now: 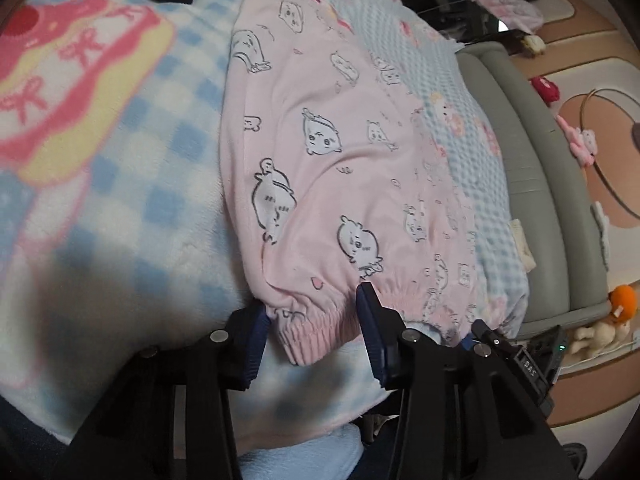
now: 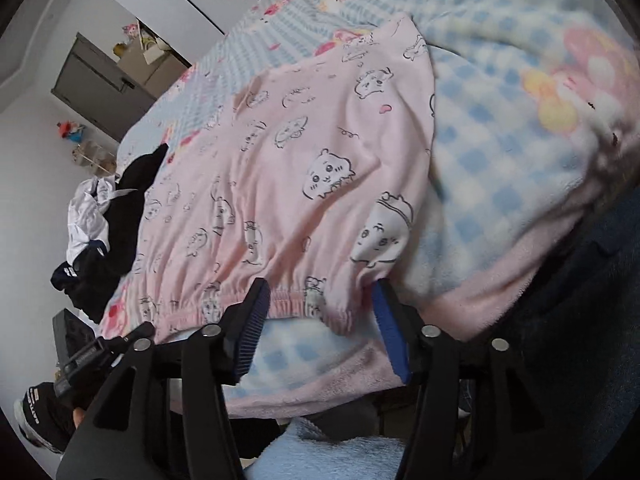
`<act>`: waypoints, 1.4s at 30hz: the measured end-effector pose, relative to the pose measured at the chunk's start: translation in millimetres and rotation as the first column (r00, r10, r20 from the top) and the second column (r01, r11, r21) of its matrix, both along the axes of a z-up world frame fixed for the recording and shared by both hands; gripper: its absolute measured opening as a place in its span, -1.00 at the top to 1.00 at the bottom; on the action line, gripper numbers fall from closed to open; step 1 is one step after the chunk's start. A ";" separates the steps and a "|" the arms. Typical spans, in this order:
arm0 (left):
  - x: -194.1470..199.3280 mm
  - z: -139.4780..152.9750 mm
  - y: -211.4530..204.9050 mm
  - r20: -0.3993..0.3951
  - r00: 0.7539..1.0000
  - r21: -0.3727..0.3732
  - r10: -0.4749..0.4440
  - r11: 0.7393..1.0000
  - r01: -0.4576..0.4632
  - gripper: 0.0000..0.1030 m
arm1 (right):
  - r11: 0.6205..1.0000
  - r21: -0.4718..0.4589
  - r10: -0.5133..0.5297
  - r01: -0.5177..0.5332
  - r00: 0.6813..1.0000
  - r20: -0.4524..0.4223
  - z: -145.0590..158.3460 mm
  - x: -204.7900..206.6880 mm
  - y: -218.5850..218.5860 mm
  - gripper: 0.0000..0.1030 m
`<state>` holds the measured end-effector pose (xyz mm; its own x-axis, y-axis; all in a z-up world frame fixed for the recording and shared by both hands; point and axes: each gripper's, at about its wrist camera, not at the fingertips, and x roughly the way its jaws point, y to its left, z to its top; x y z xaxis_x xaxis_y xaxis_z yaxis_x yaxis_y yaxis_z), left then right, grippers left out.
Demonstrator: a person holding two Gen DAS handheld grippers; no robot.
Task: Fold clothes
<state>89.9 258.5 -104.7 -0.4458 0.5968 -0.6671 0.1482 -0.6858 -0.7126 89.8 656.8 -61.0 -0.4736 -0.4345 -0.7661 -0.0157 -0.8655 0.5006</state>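
Observation:
A pink garment (image 1: pixel 328 128) printed with cartoon animals lies flat on a blue-checked fleece blanket (image 1: pixel 160 208). Its gathered elastic hem faces me. In the left wrist view my left gripper (image 1: pixel 312 312) stands open astride the hem's left corner. The cloth lies unsqueezed between the blue pads (image 1: pixel 256 332). In the right wrist view the same garment (image 2: pixel 288 168) reaches toward my right gripper (image 2: pixel 320 308). It is open wide around the hem's right corner, and that corner rests loose on the blanket (image 2: pixel 500 140).
A quilted blue bed cover (image 1: pixel 452 92) lies under the garment. A grey bed frame (image 1: pixel 532 184) borders it, with plush toys (image 1: pixel 608 320) on the floor beyond. A heap of dark and white clothes (image 2: pixel 108 236) sits at the bed's far side, near a grey cabinet (image 2: pixel 100 84).

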 end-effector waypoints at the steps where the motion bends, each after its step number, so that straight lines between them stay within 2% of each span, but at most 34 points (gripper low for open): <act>1: -0.8 -0.1 0.7 -0.003 1.000 0.011 -0.003 1.000 0.004 0.16 | 1.000 -0.019 0.010 -0.010 1.000 0.007 -4.8 -4.3 -3.9 -0.26; 3: -2.3 -0.1 2.2 -0.008 1.000 0.033 -0.010 0.999 0.011 0.16 | 0.998 -0.052 0.037 -0.035 0.998 0.044 -14.9 -13.2 -7.8 -0.27; 4: -3.4 -1.4 2.8 -0.004 1.000 0.031 -0.020 0.999 0.020 0.16 | 0.999 -0.019 0.041 -0.040 0.998 0.047 -17.7 -13.2 -7.8 -0.26; 5: -4.2 -2.8 3.4 0.001 1.000 0.019 -0.025 0.999 0.025 0.18 | 0.999 0.015 0.044 -0.045 0.998 0.051 -20.5 -13.1 -7.7 0.02; 6: -4.1 -3.4 3.7 0.001 1.000 0.007 -0.025 1.000 0.025 0.30 | 0.998 0.048 0.047 -0.050 0.997 0.054 -23.3 -13.1 -7.6 0.43; 7: -3.8 -2.5 2.2 -0.003 1.000 -0.010 -0.023 1.000 0.023 0.38 | 0.999 0.036 0.036 -0.038 0.998 0.052 -22.4 -11.8 -3.9 0.49; 9: 0.8 5.5 -2.8 -0.046 0.999 -0.026 0.006 1.000 -0.007 0.60 | 1.000 0.009 0.012 -0.013 0.999 0.048 -20.3 -9.2 3.7 0.83; 11: 4.1 12.4 -7.2 -0.084 0.996 -0.016 0.035 0.999 -0.036 0.59 | 0.999 -0.028 0.018 -0.018 1.000 0.009 -11.1 -5.5 7.2 0.86; 13: -0.5 3.0 -5.6 -0.041 0.999 0.017 0.017 1.000 -0.017 0.40 | 0.998 -0.064 0.023 -0.025 0.999 -0.031 -1.9 -1.7 10.6 0.86; 14: -3.6 -5.2 -3.1 -0.004 1.000 0.036 0.001 0.999 -0.001 0.20 | 0.997 -0.071 0.038 -0.040 0.999 -0.026 -3.5 -4.0 8.4 0.79; 15: -6.6 -13.4 -0.5 0.033 0.999 0.057 -0.016 0.998 0.014 0.21 | 0.997 -0.052 0.052 -0.051 0.999 0.011 -11.1 -5.8 8.1 0.68; 16: -8.5 -16.0 1.7 0.040 0.999 0.047 -0.023 0.999 0.021 0.25 | 0.997 -0.034 0.064 -0.063 0.997 0.048 -18.8 -7.7 7.8 0.56; 17: -9.0 -10.1 3.0 0.019 0.999 0.003 -0.029 1.000 0.029 0.40 | 0.998 -0.029 0.064 -0.063 0.996 0.067 -27.3 -10.3 6.0 0.65; 18: -9.4 -4.1 4.3 -0.002 0.999 -0.042 -0.037 0.998 0.037 0.79 | 0.998 -0.025 0.064 -0.062 0.994 0.086 -35.8 -12.9 4.2 0.81; 19: -5.3 6.8 2.4 -0.022 0.999 -0.046 -0.033 0.998 0.032 0.80 | 0.997 -0.042 0.062 -0.059 0.995 0.078 -32.8 -10.0 6.2 0.85; 21: 2.8 28.7 -1.5 -0.063 0.998 -0.053 -0.026 0.998 0.023 0.81 | 0.996 -0.060 0.071 -0.070 0.997 0.013 -5.4 -0.5 6.3 0.88; 25: 14.3 63.6 -0.3 -0.113 0.989 -0.117 -0.092 0.990 0.079 0.81 | 0.991 -0.084 0.095 -0.104 0.990 -0.105 45.3 17.9 5.3 0.88; 27: 18.8 61.2 -1.2 -0.108 0.989 -0.132 -0.099 0.988 0.084 0.81 | 0.988 -0.108 0.103 -0.115 0.989 -0.108 50.4 22.2 5.9 0.88; 31: 21.6 22.7 -5.0 0.003 0.995 -0.083 -0.098 0.992 0.097 0.80 | 0.993 -0.092 0.077 -0.077 0.997 -0.006 17.8 27.3 9.5 0.88; 33: 20.3 4.8 -3.0 0.071 0.991 -0.099 -0.113 0.988 0.120 0.72 | 0.994 -0.078 0.076 -0.071 0.995 0.068 -1.8 31.3 19.1 0.86; 34: 20.2 3.0 -6.0 0.081 0.990 -0.093 -0.113 0.988 0.120 0.65 | 0.995 -0.072 0.076 -0.069 0.991 0.108 -10.9 34.2 29.1 0.84; 36: 20.7 5.4 -15.8 0.074 0.992 -0.074 -0.097 0.992 0.103 0.29 | 0.995 -0.084 0.074 -0.062 0.985 0.155 -18.1 34.4 33.1 0.71; 39: 19.3 20.3 -41.3 0.006 1.000 -0.061 -0.021 0.998 0.021 0.19 | 0.995 -0.089 0.046 -0.036 0.992 0.115 -5.2 36.7 47.9 0.48; 42: 5.3 25.0 -61.5 -0.018 0.999 -0.055 0.039 0.998 -0.040 0.16 | 0.996 -0.089 -0.004 0.007 0.999 0.038 13.9 30.7 67.3 0.38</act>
<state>95.2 197.0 -79.6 -0.4800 0.5412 -0.6905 0.1639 -0.7179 -0.6766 120.5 724.0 -47.1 -0.4477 -0.4994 -0.7418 -0.0409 -0.8172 0.5749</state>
